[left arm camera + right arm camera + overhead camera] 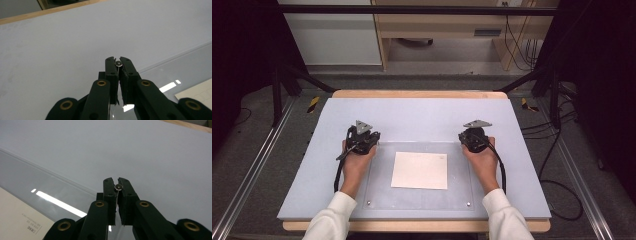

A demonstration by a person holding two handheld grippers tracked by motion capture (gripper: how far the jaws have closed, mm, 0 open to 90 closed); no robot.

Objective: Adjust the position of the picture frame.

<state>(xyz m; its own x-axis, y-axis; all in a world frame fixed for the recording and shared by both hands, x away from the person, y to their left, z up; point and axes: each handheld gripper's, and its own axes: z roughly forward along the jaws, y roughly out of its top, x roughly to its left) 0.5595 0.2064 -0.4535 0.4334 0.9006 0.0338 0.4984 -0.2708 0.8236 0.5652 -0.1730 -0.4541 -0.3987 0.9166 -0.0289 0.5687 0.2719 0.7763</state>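
White square paper sheet [419, 170] lies centred under clear acrylic plate [382, 195] on grey surface [422, 115]; left tool [362, 138] and right tool [474, 138], both closed empty, rest at plate's far corners, likely staged to start

The grey table top [412, 112] lies bare from nine o'clock round through twelve to three, open for a pass at any height. At the centre the clear sheet [382, 190] and the white paper [420, 170] lie flat, so nothing rises there. The left gripper [360, 139] at ten o'clock and the right gripper [474, 137] at two stand well apart, leaving a wide lane between.
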